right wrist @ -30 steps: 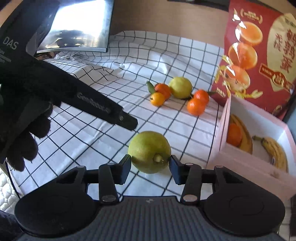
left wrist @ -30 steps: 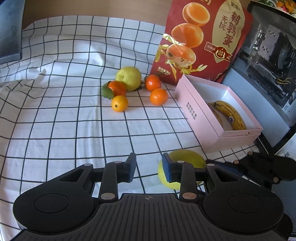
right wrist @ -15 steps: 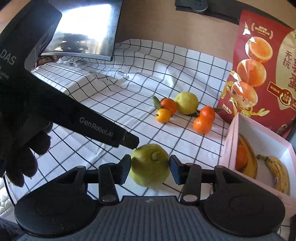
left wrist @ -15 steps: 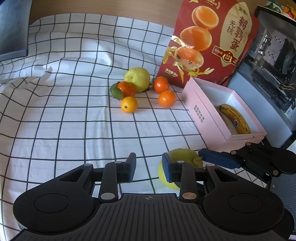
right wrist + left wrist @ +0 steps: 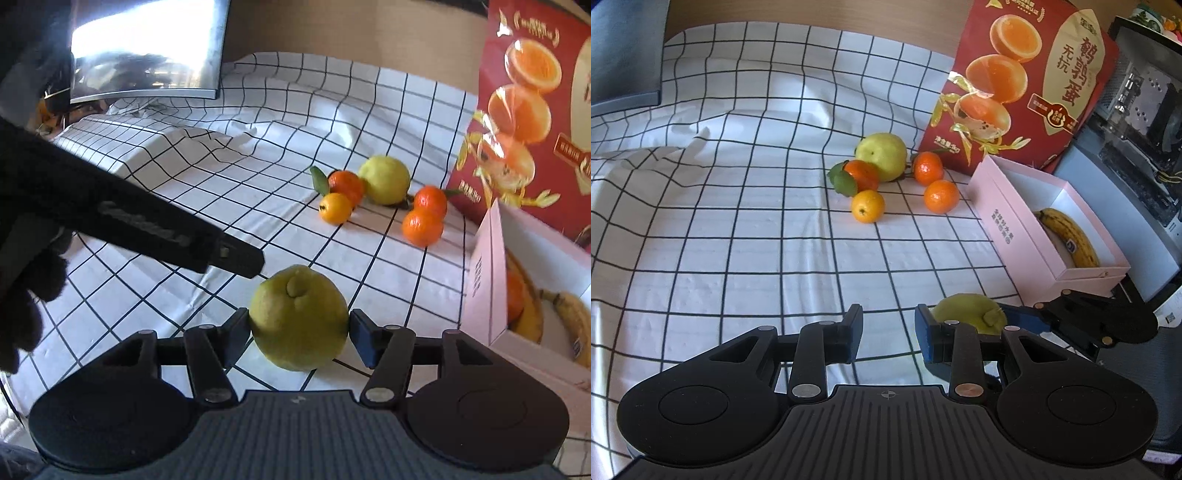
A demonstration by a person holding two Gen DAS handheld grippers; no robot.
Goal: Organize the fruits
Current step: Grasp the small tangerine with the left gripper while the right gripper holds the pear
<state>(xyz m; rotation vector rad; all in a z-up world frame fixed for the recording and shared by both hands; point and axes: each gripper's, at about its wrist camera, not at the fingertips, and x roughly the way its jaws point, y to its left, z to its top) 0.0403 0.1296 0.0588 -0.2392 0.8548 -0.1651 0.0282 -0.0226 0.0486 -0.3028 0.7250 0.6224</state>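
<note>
A yellow-green pear [image 5: 299, 317] lies on the checked cloth between the fingers of my right gripper [image 5: 299, 325]. Its jaws are opening and the pads stand at the pear's sides without pressing. In the left wrist view the same pear [image 5: 967, 314] shows partly hidden behind my left gripper's right finger. My left gripper [image 5: 888, 328] hovers open over the cloth with nothing in it. A pink box [image 5: 1015, 229] at the right holds a banana [image 5: 1067, 236] and an orange fruit [image 5: 515, 295]. A second pear [image 5: 882, 155] and several mandarins [image 5: 942, 195] sit farther back.
A red snack bag [image 5: 1027, 85] stands behind the pink box. A monitor [image 5: 147, 48] stands at the back left of the cloth. A computer case [image 5: 1137, 122] is at the far right. A gloved hand [image 5: 29, 280] holds the left gripper beside the pear.
The right gripper's jaws have widened and it has moved forward, so the pear now sits between its fingers. The pear's nub, first facing the camera, now points up. The left gripper stays open.
</note>
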